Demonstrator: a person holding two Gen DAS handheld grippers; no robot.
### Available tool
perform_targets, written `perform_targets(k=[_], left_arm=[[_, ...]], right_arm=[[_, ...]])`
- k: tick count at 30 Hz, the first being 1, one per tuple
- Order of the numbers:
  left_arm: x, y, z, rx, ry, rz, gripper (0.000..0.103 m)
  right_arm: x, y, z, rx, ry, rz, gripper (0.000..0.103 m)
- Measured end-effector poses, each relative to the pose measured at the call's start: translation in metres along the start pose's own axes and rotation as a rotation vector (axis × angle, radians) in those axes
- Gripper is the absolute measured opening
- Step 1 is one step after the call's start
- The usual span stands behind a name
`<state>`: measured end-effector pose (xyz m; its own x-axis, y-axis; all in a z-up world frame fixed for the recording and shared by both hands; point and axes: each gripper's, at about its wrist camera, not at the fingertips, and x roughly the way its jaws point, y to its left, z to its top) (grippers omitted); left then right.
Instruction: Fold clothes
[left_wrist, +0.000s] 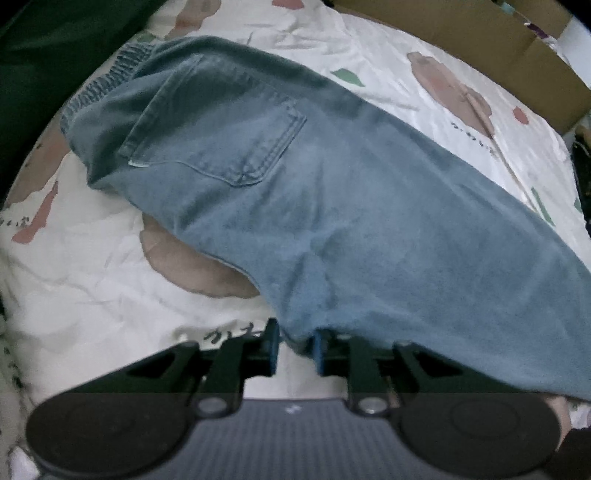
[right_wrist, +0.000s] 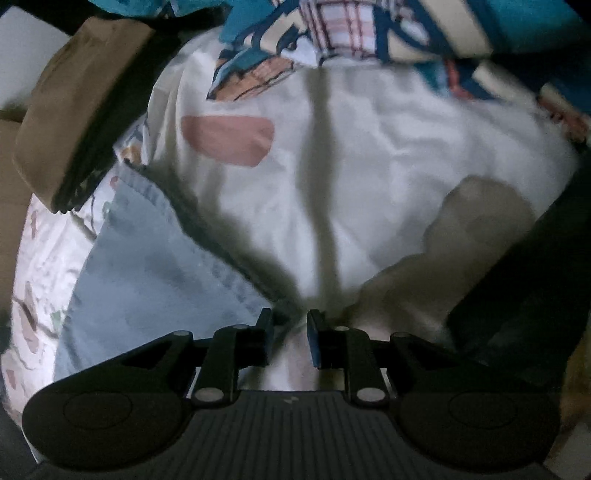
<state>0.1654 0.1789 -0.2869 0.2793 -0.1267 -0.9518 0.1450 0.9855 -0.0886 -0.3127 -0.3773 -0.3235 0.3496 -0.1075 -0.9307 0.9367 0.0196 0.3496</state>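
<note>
a pair of light blue jeans (left_wrist: 332, 192) is laid flat across a cream bedsheet (left_wrist: 92, 280) printed with pink, brown and green shapes, and every place here is given from the jeans. in the left wrist view the elastic waistband (left_wrist: 107, 81) is seen at the far left end of the jeans, with a stitched back pocket (left_wrist: 218, 129) just beside it, and the leg is spread toward the near right. the left gripper (left_wrist: 295, 345) is held at the near edge of the jeans, its jaws parted by a narrow gap; a fold of denim is seen between the blue pads (left_wrist: 318, 350), but it cannot be told whether the cloth is pressed. dark printed characters are seen on the sheet just left of that edge and again beyond the far side of the jeans, too blurred to be read. a cardboard box (left_wrist: 480, 40) is stood beyond the jeans, past the sheet. in the right wrist view a leg hem of the jeans (right_wrist: 147, 280) is seen at the left, and the right gripper (right_wrist: 290, 338) is held just beside its corner, jaws slightly apart with nothing clearly between them. a brown folded cloth (right_wrist: 70, 107) is laid past the hem, and a colourful patterned blanket (right_wrist: 332, 33) is bunched well beyond it.
</note>
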Motion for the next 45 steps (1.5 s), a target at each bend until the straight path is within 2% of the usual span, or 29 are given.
perform_targets(k=[6,10,13,17,24,26,32,38,41,45], left_arm=[[-0.018,0.003,-0.005,0.021,-0.018,0.005,0.031],[-0.033,0.006,-0.003,0.035,-0.043,0.032,0.032],[-0.045,0.014,0.008,0.027,-0.064,0.050,0.036],[-0.052,0.023,0.030,0.041,-0.102,0.079,0.041],[-0.038,0.019,0.060,0.086,-0.136,0.104,0.042],[-0.032,0.016,0.068,0.106,-0.140,0.108,0.043],[-0.019,0.004,0.096,0.197,-0.160,0.127,0.043],[-0.001,-0.004,0.126,0.300,-0.187,0.173,0.043],[0.007,0.001,0.143,0.312,-0.202,0.209,0.043],[0.015,0.019,0.162,0.264,-0.234,0.258,0.042]], right_arm=[[-0.015,0.010,0.004,-0.069,-0.039,0.021,0.020],[-0.023,0.026,0.016,-0.146,-0.068,0.038,0.021],[-0.028,0.042,0.026,-0.269,-0.066,0.026,0.021],[-0.029,0.072,0.034,-0.527,-0.082,-0.024,0.021],[-0.024,0.100,0.056,-0.704,-0.101,-0.057,0.023],[-0.022,0.107,0.061,-0.746,-0.109,-0.068,0.030],[-0.025,0.129,0.069,-0.930,-0.105,-0.072,0.039],[-0.016,0.143,0.069,-1.026,-0.078,-0.089,0.040],[-0.008,0.148,0.066,-1.028,-0.077,-0.088,0.040],[0.003,0.154,0.061,-1.018,-0.080,-0.086,0.040]])
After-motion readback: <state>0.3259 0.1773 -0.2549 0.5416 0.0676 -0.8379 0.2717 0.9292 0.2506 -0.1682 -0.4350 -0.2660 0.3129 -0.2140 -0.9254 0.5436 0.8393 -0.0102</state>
